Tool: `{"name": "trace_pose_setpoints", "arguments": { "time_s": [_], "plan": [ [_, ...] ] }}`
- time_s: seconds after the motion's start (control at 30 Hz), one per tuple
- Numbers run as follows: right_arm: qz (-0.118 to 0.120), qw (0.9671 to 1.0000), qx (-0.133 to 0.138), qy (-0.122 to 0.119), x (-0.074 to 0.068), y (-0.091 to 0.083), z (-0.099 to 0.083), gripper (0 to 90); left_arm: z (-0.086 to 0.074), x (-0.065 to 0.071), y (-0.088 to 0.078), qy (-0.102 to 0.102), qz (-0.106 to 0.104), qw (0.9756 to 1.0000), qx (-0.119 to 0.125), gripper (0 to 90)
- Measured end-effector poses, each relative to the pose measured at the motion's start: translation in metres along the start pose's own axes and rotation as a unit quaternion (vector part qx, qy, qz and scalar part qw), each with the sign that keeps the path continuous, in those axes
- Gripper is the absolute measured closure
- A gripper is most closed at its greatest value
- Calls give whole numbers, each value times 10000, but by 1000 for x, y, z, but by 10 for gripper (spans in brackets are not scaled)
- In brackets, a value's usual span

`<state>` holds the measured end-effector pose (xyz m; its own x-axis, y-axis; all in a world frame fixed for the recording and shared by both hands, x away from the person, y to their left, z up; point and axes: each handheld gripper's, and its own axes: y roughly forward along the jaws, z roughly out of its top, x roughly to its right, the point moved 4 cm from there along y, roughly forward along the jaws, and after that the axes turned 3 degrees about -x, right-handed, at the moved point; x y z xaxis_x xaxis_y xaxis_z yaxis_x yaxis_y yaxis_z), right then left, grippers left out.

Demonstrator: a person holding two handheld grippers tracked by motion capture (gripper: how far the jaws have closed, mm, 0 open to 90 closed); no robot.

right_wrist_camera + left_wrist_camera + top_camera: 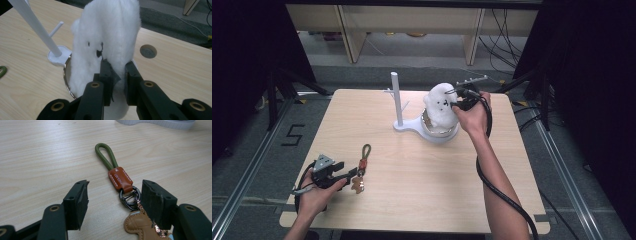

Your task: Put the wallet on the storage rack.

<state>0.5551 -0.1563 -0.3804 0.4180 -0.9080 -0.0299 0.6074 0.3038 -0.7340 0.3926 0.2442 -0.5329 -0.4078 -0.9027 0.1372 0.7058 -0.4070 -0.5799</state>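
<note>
The right gripper (455,100) is pinched tight on a fold of the white plush toy (439,107), holding it upright over the round dish (439,134) at the foot of the white stand (398,102). In the right gripper view the toy (107,37) rises straight up ahead of the jaws, its long axis vertical, its lower end inside the dish's metal rim (66,75). So the toy sits directly above the dish, and I'd judge any lowering has to go straight down.

On the near left of the table (412,175), the left gripper (343,175) rests with its jaws wide apart and gripping nothing. The keychain (120,182) lies between and just ahead of them (green loop pointing away, brown charm (140,225) nearest the jaw on the right side of the left gripper view). The left hand is far nearer to it.
</note>
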Motion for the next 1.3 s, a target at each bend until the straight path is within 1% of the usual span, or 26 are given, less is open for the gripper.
{"name": "trace_pose_setpoints", "arguments": {
  "time_s": [0.07, 0.1, 0.17, 0.3, 0.37, 0.4, 0.47, 0.53, 0.63, 0.67, 0.7, 0.73, 0.77, 0.8, 0.87, 0.9, 0.97, 1.0, 1.07, 1.13, 1.17, 1.2, 1.23, 1.27, 1.3],
  "plan": [
    [-3, 10000, -15, 48, -2, 3, -1, 806, 0, 0, 0, 6, 18, 10000, -23, 381],
    [-3, 10000, -15, 48, -2, 3, -1, 806, 0, 0, 0, 6, 18, 10000, -23, 381],
    [18, 10000, -1, 43, -3, 8, -3, 805, -1, 0, 0, 13, 19, 10000, -33, 381],
    [-21, 10000, -3, 15, -4, 12, -5, 805, -1, 0, 0, 22, 18, 10000, -35, 381],
    [-45, 10000, -12, 76, -6, 15, -6, 804, -1, 0, 0, 20, -3, 10000, -15, 381],
    [-53, 10000, -4, 17, -5, 17, -7, 803, -1, 0, 0, 18, -4, 10000, -13, 381],
    [-58, 9999, -37, 94, -7, 19, -9, 801, -1, 0, 0, 20, 0, 10000, -13, 381],
    [-73, 9999, -51, 117, -7, 20, -10, 800, -1, 0, 0, 19, -1, 10000, -12, 381],
    [-127, 9998, -25, 178, -7, 24, -13, 796, -1, 0, 0, 20, 19, 10000, -38, 381],
    [-143, 9998, -19, 150, -6, 25, -14, 794, -1, 1, 0, 14, 12, 10000, -40, 380],
    [-171, 9996, -38, 221, -7, 25, -15, 792, -1, 1, 0, 9, -15, 10000, -17, 381],
    [-192, 9996, -12, 212, -6, 27, -15, 789, -1, 1, 0, 9, -15, 10000, -17, 381],
    [-211, 9994, -23, 281, -7, 28, -16, 787, -1, 1, 0, 16, -9, 10000, -17, 381],
    [-247, 9995, -10, 221, -6, 28, -17, 783, -1, 1, 0, 12, -8, 10000, -14, 381],
    [-257, 9994, 30, 228, -6, 31, -19, 778, -1, 0, 0, 18, 1, 10000, -17, 381],
    [-310, 9991, 32, 274, -6, 32, -20, 774, -1, 0, 0, 12, 1, 10000, -16, 381],
    [-372, 9991, 49, 184, -4, 34, -22, 765, -2, 0, 0, 0, -3, 10000, -17, 381],
    [-393, 9989, -1, 265, -5, 35, -24, 762, -2, 1, 0, -1, 8, 10000, -24, 381],
    [-403, 9990, 80, 201, -4, 37, -24, 758, -2, 1, 0, 1, 15, 10000, -36, 381],
    [-401, 9990, 66, 205, -5, 37, -24, 755, -1, 1, 0, 8, -4, 10000, -19, 381],
    [-461, 9988, 86, 133, -5, 37, -24, 753, -1, 1, 0, 11, -7, 10000, -12, 381],
    [-503, 9984, 40, 266, -8, 37, -25, 751, -1, 1, 0, 0, -3, 10000, -11, 381],
    [-503, 9984, 40, 266, -8, 37, -25, 751, -1, 1, 0, 0, -3, 10000, -11, 381],
    [-562, 9984, 44, 57, -6, 38, -25, 738, -1, 1, 0, -1, -4, 10000, -10, 381],
    [-562, 9984, 44, 57, -6, 38, -25, 738, -1, 1, 0, -1, -4, 10000, -10, 381]
  ]
}}
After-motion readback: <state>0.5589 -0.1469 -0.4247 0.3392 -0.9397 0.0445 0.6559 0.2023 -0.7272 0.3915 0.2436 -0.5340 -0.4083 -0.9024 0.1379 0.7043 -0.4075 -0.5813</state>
